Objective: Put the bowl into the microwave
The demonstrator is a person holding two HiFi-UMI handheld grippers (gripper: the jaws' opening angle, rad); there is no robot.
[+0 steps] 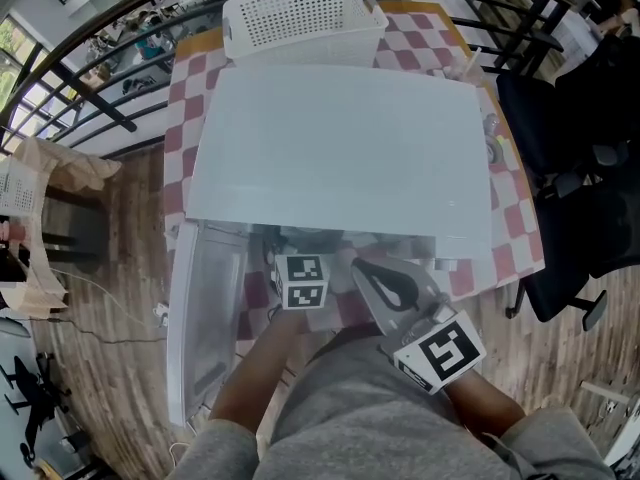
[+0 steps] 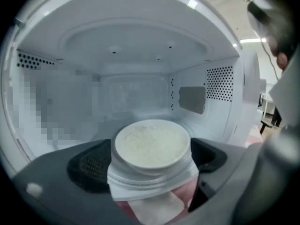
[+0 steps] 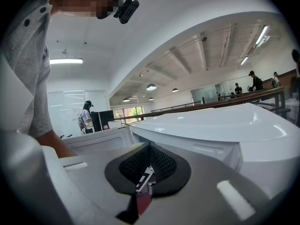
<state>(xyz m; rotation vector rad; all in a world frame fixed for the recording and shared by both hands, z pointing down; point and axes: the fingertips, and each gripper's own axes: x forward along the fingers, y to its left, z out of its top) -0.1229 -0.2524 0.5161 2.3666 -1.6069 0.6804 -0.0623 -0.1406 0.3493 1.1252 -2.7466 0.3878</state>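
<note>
A white ribbed bowl (image 2: 152, 146) filled with white rice sits between the jaws of my left gripper (image 2: 152, 162), which is shut on it. The bowl is at the mouth of the white microwave's cavity (image 2: 136, 97), low over its floor. From the head view the microwave (image 1: 340, 148) shows its flat top, and its door (image 1: 205, 308) hangs open at the left. My left gripper (image 1: 300, 268) reaches under the top's front edge, so the bowl is hidden there. My right gripper (image 1: 385, 283) hovers in front of the microwave, shut and holding nothing (image 3: 147, 170).
A white perforated basket (image 1: 305, 18) stands behind the microwave on the pink checkered tablecloth (image 1: 515, 228). A black office chair (image 1: 580, 188) is at the table's right. Black railings run along the back. People stand far off in the right gripper view.
</note>
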